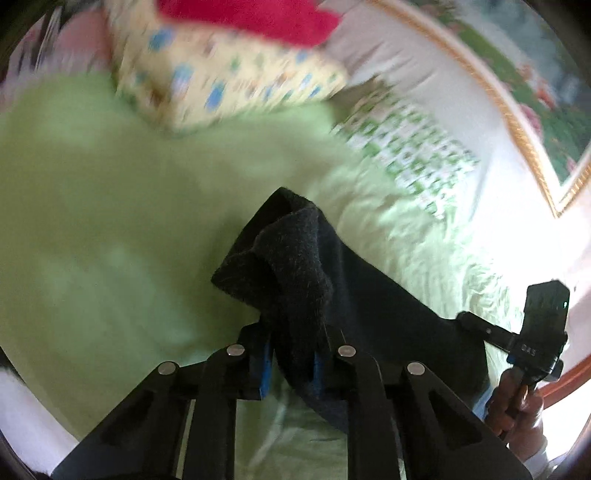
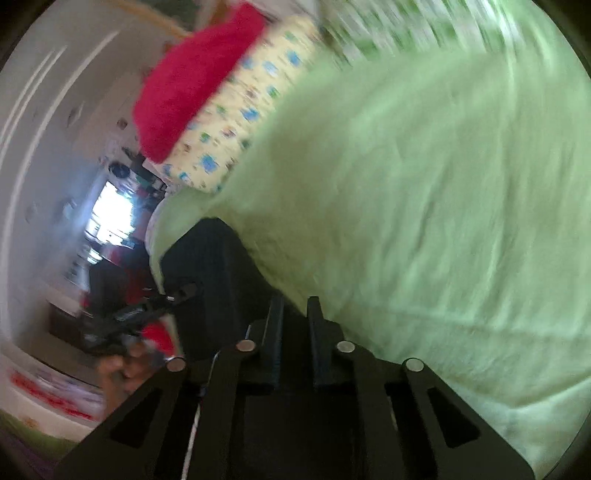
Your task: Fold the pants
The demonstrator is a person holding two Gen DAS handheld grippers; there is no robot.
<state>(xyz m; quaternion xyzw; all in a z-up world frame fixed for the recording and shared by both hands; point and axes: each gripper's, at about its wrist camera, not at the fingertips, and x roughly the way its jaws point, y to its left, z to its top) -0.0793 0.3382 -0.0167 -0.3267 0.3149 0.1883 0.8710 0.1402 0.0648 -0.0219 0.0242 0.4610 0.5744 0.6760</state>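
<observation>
- Both views are smeared by motion blur; the patterned pillow [image 1: 229, 70] and the red cloth [image 1: 251, 16] lying on top of it are soft shapes only.
- The pants [image 1: 295, 273], dark and fuzzy like fleece, lie bunched on the pale green bedsheet [image 1: 110, 206], on the near side from the pillow.
- The left gripper [image 1: 291, 369] has its jaws clamped on a thick fold of the pants, blue pads pressing either side.
- The right gripper [image 2: 295, 321] shows narrow-set jaws at the pants' [image 2: 214, 277] edge; whether cloth sits between them I cannot tell.
- A gold-framed picture [image 1: 546, 110] hangs beyond the sheet, cut off by the lens rim.
</observation>
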